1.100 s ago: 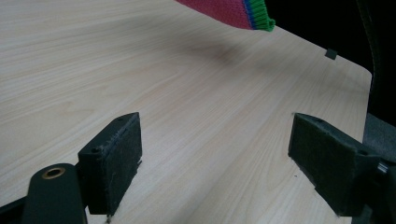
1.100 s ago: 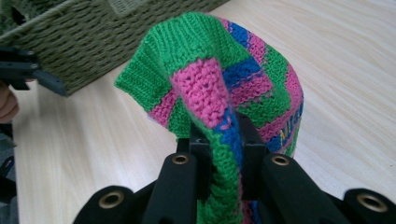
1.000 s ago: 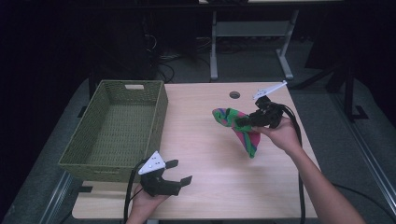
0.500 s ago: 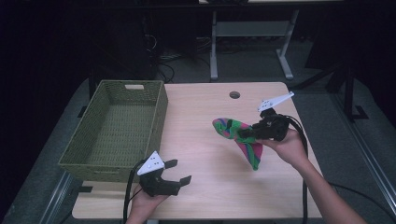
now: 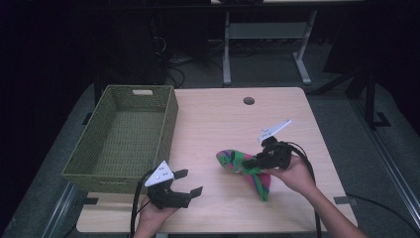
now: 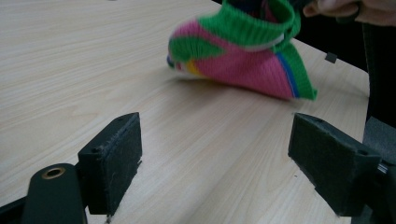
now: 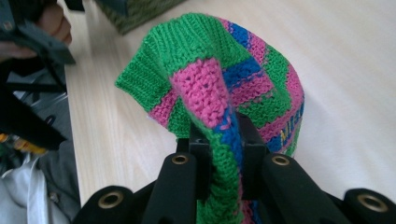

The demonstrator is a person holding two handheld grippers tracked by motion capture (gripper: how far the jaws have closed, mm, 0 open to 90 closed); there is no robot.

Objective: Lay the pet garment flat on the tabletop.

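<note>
Gripping one knitted sock (image 5: 246, 167), the right claw (image 5: 252, 162); left claw (image 5: 190, 182) wide apart; one basket (image 5: 167, 124).

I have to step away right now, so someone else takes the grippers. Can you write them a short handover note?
Right gripper: fingers shut on the knitted sock, which sits low over the table's right half.
Left gripper: open, holding nothing, near the front edge, pointing toward the sock.
Wicker basket: at the table's left, nothing inside.
Done: sock picked up.
Left: probably carry it to the basket and release.
</note>
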